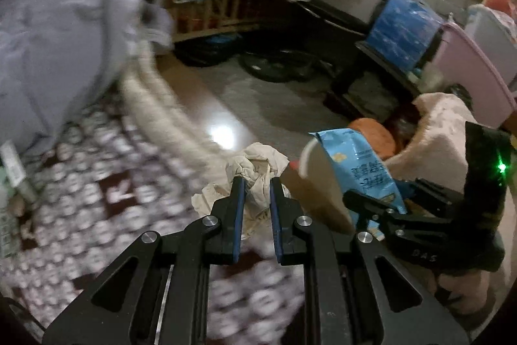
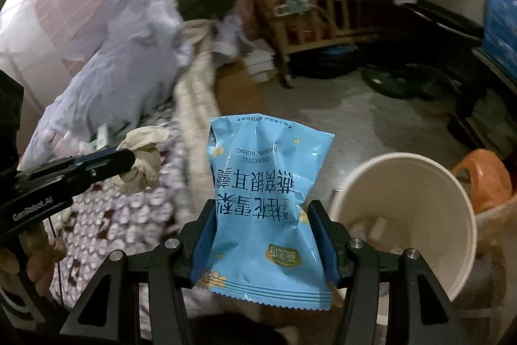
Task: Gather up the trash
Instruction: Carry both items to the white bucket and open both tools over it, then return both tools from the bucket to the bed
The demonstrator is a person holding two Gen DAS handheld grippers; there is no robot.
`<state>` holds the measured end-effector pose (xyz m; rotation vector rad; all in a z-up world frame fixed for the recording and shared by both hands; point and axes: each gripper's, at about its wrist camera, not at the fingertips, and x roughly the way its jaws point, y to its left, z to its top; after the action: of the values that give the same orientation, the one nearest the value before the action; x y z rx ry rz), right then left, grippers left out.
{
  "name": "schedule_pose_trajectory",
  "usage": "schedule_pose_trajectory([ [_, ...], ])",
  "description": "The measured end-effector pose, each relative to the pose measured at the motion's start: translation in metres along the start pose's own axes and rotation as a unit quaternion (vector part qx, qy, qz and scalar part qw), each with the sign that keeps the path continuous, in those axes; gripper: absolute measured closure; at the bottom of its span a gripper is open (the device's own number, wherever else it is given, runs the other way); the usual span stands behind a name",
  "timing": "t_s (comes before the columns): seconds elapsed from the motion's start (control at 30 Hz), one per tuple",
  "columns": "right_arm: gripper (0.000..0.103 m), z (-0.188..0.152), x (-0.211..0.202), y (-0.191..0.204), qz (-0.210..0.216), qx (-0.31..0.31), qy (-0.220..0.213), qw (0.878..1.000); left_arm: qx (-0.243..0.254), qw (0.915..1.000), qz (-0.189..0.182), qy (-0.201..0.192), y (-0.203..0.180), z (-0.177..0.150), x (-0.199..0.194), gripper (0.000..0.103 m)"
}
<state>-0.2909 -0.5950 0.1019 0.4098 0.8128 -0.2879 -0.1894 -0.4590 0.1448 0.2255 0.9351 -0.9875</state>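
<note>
Left tongs (image 1: 255, 183) clenched on one crumpled beige tissue wad (image 1: 255, 170); right tongs (image 2: 263, 215) grasping one light-blue foil snack packet (image 2: 268, 199) printed upside down. One white paper cup (image 2: 420, 183) sits just right of the packet, scraps inside. Below: brown-and-white patterned bedspread (image 1: 97, 199), one lavender pillow (image 1: 55, 37), glossy floor (image 1: 232, 105), wooden slatted rack (image 2: 326, 12), cluttered room. Both tongs tilt downward, side by side.
</note>
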Motion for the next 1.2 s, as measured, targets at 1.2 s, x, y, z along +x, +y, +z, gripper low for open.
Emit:
schedule_pose_trajectory([
  [1.2, 0.027, -0.020, 0.006, -0.096, -0.093, 0.094, 0.009, 0.991, 0.033, 0.9992, -0.014, 0.018, -0.056, 0.012, 0.062, 0.051],
])
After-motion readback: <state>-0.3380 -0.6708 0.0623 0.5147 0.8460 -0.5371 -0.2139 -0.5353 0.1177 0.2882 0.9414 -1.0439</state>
